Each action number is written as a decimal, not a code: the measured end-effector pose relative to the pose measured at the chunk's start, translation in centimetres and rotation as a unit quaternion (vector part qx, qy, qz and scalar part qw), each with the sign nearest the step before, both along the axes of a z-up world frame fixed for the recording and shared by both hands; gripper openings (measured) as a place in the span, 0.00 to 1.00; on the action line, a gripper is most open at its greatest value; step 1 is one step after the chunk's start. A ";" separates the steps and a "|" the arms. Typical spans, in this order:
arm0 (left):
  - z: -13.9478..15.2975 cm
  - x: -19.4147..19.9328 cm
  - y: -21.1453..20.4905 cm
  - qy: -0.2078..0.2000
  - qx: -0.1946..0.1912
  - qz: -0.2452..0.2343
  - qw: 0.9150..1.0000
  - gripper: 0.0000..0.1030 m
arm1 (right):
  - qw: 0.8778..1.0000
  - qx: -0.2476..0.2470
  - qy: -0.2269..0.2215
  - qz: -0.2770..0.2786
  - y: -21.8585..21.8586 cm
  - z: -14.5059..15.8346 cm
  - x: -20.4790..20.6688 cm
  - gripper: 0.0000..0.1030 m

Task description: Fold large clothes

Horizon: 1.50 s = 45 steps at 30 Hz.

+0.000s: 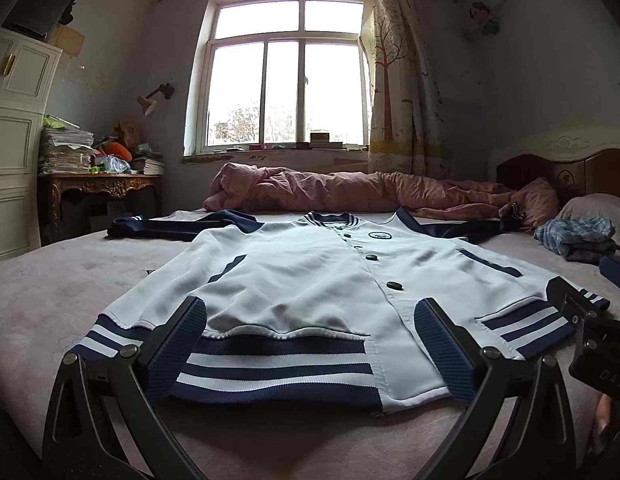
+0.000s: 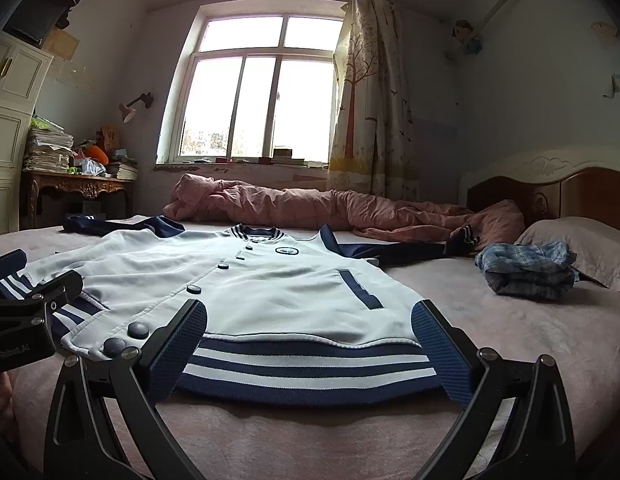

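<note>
Here, we log: jacket (image 1: 293, 280), pale body, navy sleeves, striped hem, spread flat face-up mid-bed (image 1: 49, 288), hem toward near edge, collar toward far edge. Our left gripper (image 1: 314, 344) fingers wide, straddling hem's left part; our right gripper (image 2: 310, 344) fingers wide, straddling hem's right part; neither holding anything. Pink quilt (image 1: 330, 192) bunched along far edge. Plaid cloth (image 2: 526, 268) beside pillow (image 2: 582, 248) near headboard end.

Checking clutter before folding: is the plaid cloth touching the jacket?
Apart. In the right wrist view, bare bedsheet separates the plaid cloth from the jacket.
</note>
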State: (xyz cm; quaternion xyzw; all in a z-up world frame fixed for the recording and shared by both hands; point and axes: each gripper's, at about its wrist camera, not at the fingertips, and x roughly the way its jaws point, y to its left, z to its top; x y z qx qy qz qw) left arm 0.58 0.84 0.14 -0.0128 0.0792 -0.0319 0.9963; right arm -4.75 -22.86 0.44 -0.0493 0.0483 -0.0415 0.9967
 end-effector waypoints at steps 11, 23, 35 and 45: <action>0.7 -1.1 -0.6 -0.025 0.019 0.024 0.999 0.93 | 0.999 0.031 0.023 0.001 -1.1 0.9 0.2 1.00; 4.4 -4.0 0.4 -0.039 0.005 0.036 0.999 1.00 | 0.998 0.027 0.051 -0.003 -0.6 5.0 -1.7 1.00; 4.5 -3.5 3.3 0.027 0.007 0.049 0.998 1.00 | 0.995 0.024 0.094 0.016 -2.6 4.5 -2.9 0.88; 1.9 -0.1 10.1 0.150 -0.037 0.077 0.985 0.98 | 0.980 0.107 0.160 -0.040 -11.8 2.0 -1.1 0.81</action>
